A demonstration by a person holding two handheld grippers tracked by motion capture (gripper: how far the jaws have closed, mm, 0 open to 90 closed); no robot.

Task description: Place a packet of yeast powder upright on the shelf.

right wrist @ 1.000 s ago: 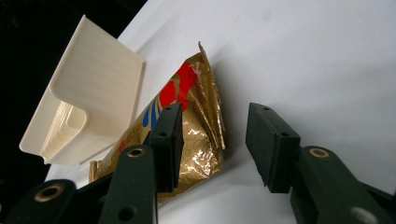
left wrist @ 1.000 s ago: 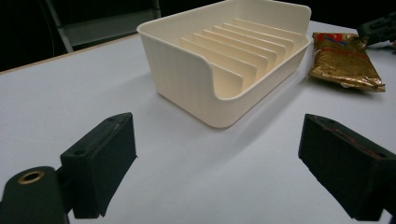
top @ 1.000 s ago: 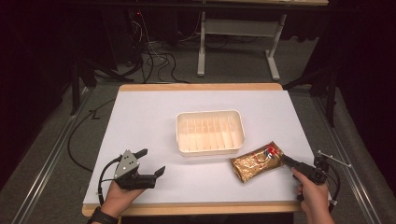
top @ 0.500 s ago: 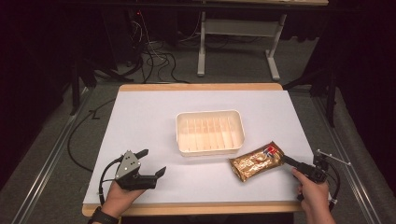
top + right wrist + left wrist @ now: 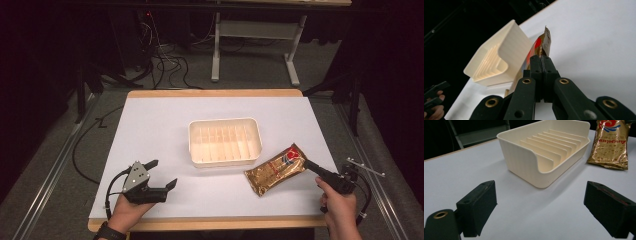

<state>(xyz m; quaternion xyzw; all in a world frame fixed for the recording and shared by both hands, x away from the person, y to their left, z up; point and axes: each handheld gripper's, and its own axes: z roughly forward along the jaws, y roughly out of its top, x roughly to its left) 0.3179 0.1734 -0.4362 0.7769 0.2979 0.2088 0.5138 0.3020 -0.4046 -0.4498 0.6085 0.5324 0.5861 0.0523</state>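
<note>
You can read one word, "Angelala" or close to it, printed upside down on the gold packet (image 5: 610, 147).

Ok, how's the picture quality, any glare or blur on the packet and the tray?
High view: even light on the table, dark surroundings, gold snack packet slightly glossy. Left gripper view: ribbed cream tray sharp, near jaws soft. Right gripper view: right hand-held gripper pinching the packet's edge, tilted, the tray mildly blurred.

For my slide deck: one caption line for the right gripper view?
Right gripper shut on the edge of a gold packet, cream tray just beyond.
</note>
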